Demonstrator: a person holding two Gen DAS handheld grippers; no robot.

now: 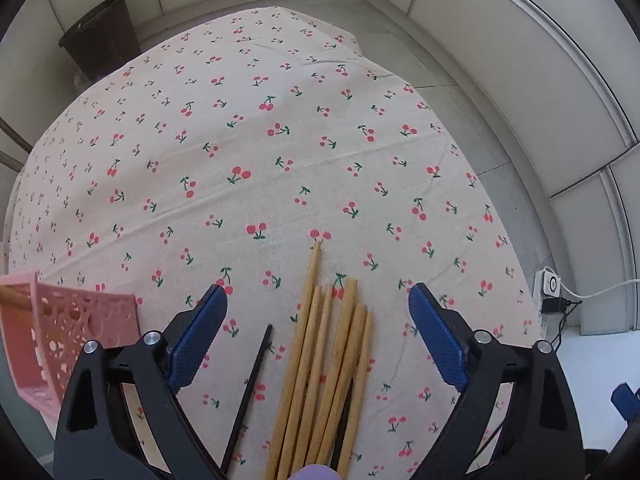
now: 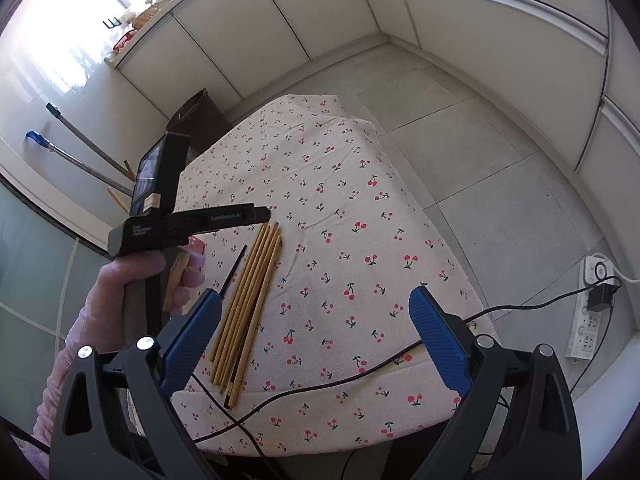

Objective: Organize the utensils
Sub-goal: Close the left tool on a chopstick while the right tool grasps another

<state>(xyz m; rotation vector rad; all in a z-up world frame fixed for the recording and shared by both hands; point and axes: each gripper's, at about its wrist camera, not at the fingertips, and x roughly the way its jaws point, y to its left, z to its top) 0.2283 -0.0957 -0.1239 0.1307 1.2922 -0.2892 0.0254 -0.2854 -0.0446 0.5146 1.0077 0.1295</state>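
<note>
A bundle of several bamboo chopsticks lies on the cherry-print tablecloth, directly below and between the fingers of my left gripper, which is open and holds nothing. One black chopstick lies just left of the bundle; another dark one shows under its right side. The pink perforated basket stands at the left with a wooden stick in it. In the right wrist view the same bundle lies by the left fingertip of my right gripper, also open and holding nothing, above the table's near part.
A hand in a pink sleeve holds the left tool over the table's left side. A black cable crosses the near tablecloth. A brown waste bin stands behind the table; a power strip lies on the floor, right.
</note>
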